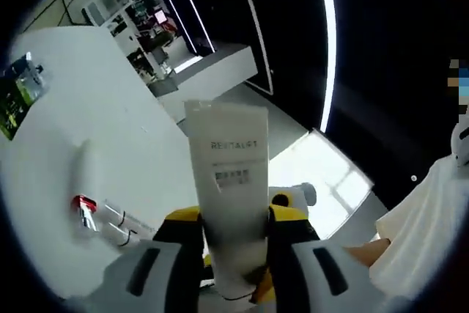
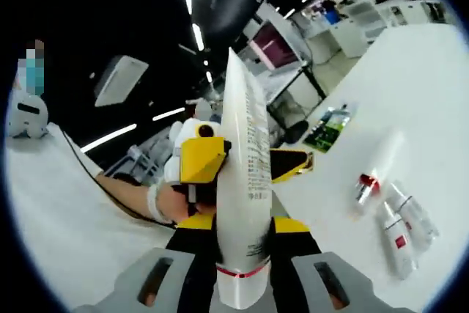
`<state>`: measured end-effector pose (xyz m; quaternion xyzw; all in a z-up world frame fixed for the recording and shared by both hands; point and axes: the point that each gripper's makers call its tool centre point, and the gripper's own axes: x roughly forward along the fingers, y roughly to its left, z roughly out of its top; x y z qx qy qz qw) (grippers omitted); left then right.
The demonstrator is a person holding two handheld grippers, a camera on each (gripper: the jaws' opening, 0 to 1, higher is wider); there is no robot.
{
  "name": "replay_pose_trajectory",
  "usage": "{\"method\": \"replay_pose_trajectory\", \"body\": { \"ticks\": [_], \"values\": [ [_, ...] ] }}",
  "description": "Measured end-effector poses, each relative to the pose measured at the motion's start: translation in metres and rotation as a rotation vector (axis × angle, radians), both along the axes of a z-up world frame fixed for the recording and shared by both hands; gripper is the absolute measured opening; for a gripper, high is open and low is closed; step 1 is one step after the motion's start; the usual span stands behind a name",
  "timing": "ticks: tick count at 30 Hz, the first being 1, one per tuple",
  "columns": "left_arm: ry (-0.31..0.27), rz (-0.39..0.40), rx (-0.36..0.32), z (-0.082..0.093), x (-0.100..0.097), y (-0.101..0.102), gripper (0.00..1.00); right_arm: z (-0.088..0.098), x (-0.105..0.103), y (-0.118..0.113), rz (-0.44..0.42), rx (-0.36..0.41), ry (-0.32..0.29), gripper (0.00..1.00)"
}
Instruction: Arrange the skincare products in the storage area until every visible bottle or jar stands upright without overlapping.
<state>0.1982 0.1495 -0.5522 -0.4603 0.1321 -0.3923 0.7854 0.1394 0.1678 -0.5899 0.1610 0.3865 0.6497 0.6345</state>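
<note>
A white tube [image 1: 227,174] printed "REVITALIFT" is held up off the white table [image 1: 88,122], and my left gripper [image 1: 234,229] is shut on its lower part. The right gripper [image 1: 292,199] peeks out just behind the tube. In the right gripper view the same white tube [image 2: 245,159] rises edge-on between the jaws of my right gripper [image 2: 242,251], which is shut on its bottom end. The left gripper [image 2: 203,157] clamps it higher up from the left. Lying on the table are a white tube with a red cap [image 1: 83,181] [image 2: 377,170] and two small clear bottles [image 1: 117,223] [image 2: 403,231].
A green packet [image 1: 18,93] [image 2: 330,126] lies flat farther along the table. A person's hand [image 2: 165,203] holds the left gripper, and white cloth [image 1: 425,218] hangs at the right. Shelves and desks stand in the background beyond the table edge.
</note>
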Motion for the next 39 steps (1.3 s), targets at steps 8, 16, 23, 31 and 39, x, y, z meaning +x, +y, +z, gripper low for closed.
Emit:
{"method": "replay_pose_trajectory", "body": {
  "ticks": [8,16,23,31,39],
  "values": [
    [-0.032,-0.068,-0.052,0.010,-0.011,-0.004,0.24,0.010,-0.016,0.007,0.050,0.088,0.113,0.22],
    [-0.018,0.048,-0.042,0.009,-0.001,0.016,0.22,0.011,-0.002,0.021,-0.056,0.120,0.138,0.26],
    [0.015,0.134,0.065,-0.007,0.011,0.022,0.21,-0.009,0.006,0.028,-0.100,-0.003,0.019,0.26],
    [0.050,0.174,0.127,-0.019,0.017,0.027,0.20,-0.028,0.013,0.033,-0.141,-0.145,-0.132,0.28],
    [0.059,0.243,0.105,-0.019,0.025,0.042,0.20,-0.033,0.020,0.034,-0.186,-0.225,-0.170,0.30]
  ]
}}
